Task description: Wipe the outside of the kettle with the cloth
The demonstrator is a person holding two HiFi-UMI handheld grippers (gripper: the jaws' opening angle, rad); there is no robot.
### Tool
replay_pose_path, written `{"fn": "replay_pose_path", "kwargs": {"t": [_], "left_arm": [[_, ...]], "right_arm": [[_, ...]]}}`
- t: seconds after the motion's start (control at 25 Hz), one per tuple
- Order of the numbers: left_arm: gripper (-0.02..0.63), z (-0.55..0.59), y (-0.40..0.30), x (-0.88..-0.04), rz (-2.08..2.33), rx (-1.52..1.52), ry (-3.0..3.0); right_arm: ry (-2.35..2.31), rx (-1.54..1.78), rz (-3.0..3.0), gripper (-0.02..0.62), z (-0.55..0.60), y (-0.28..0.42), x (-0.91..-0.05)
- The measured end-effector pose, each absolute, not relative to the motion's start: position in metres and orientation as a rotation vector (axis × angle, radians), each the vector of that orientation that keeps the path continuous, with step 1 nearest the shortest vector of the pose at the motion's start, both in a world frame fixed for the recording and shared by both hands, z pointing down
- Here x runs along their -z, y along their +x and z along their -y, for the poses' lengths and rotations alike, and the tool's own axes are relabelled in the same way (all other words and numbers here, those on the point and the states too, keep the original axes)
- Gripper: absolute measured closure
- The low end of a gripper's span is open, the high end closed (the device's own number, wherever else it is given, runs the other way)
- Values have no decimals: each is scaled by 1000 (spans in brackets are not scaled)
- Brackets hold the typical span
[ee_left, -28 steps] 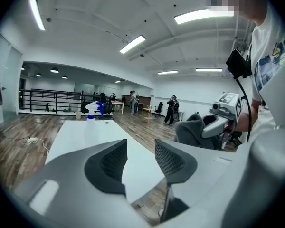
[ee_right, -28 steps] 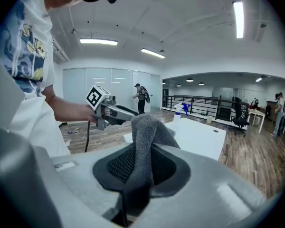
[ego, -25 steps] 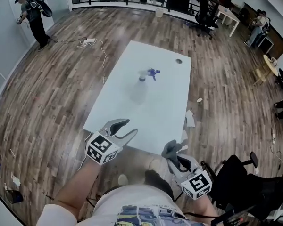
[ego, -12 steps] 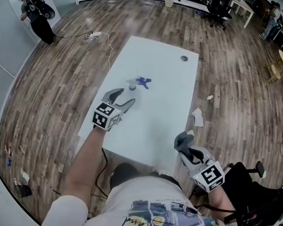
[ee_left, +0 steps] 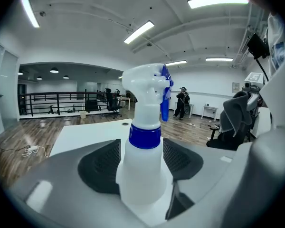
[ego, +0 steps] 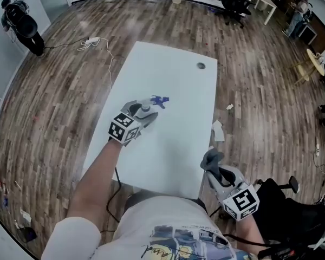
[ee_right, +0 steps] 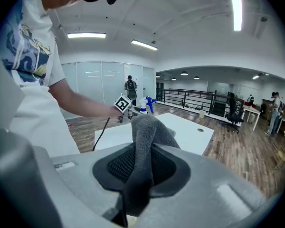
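No kettle shows in any view. A translucent spray bottle (ego: 151, 103) with a blue collar and trigger stands upright on the white table (ego: 173, 145). My left gripper (ego: 142, 112) has its jaws around the bottle's body (ee_left: 142, 175); they are opening, with the bottle between the pads. My right gripper (ego: 214, 166) hangs off the table's near right corner, shut on a grey cloth (ego: 210, 158). In the right gripper view the cloth (ee_right: 145, 141) stands up folded between the pads, and the bottle (ee_right: 146, 104) is far off beside the left gripper's marker cube.
The table has a small round hole (ego: 200, 65) near its far end. Paper scraps (ego: 218, 130) lie on the wooden floor to the table's right. A black office chair (ego: 284, 202) stands beside my right arm. A person (ego: 19, 23) stands far off at the left, near a floor cable (ego: 92, 41).
My left gripper moved forward from the table's near edge to the spray bottle and now has its jaws around it. The right gripper shifted a little, still holding the cloth.
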State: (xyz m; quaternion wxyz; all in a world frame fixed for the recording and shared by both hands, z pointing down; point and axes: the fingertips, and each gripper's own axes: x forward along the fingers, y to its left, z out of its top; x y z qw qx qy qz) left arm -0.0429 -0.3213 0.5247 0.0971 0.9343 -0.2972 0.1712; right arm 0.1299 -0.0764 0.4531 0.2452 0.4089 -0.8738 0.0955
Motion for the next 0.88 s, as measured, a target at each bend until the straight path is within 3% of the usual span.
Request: {"fn": "replay_pose_path", "kwargs": {"t": [0.08, 0.36, 0.88], "left_arm": [[371, 323, -39, -527, 852, -497, 2778], [386, 324, -37, -518, 802, -444, 2757], [390, 241, 5, -367, 484, -123, 2714]], "right_arm": [[1135, -259, 2365, 520, 75, 127, -456], [1208, -249, 2339, 518, 72, 118, -450], [1166, -60, 2568, 520, 129, 85, -371]]}}
